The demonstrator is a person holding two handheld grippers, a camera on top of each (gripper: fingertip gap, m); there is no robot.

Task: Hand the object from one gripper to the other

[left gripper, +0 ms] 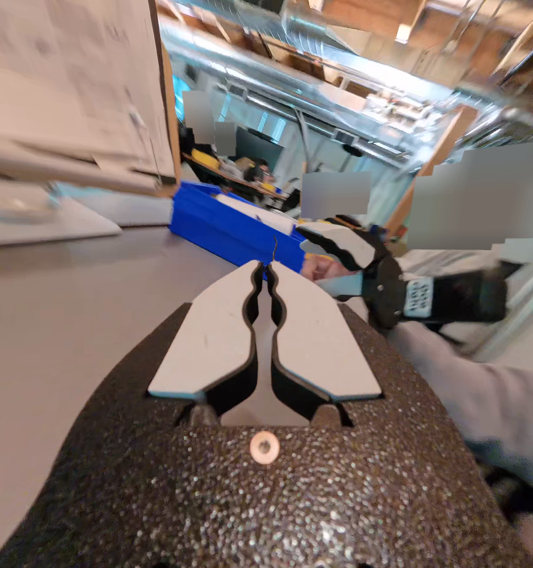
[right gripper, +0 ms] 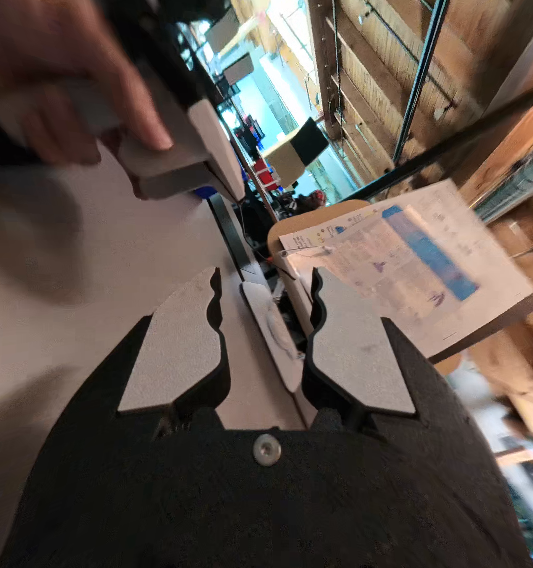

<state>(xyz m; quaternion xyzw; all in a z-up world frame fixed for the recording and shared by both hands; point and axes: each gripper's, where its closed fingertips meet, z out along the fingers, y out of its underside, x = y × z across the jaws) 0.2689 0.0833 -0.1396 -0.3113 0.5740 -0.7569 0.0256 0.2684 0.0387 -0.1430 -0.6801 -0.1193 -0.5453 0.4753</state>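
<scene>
Your left gripper (left gripper: 266, 269) is pinched on a thin black wire (left gripper: 274, 250) poking from its tips above the grey table (left gripper: 74, 307); your right gripper (right gripper: 265, 276) stands apart and empty, so the handover looks undone. Only the left view shows the blue bin (left gripper: 228, 227).

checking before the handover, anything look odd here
Only one thing: a thin black strand sticks up crooked and kinked from the left gripper, whose jaws are shut on it. Too thin to identify. The right gripper is open and empty.
</scene>
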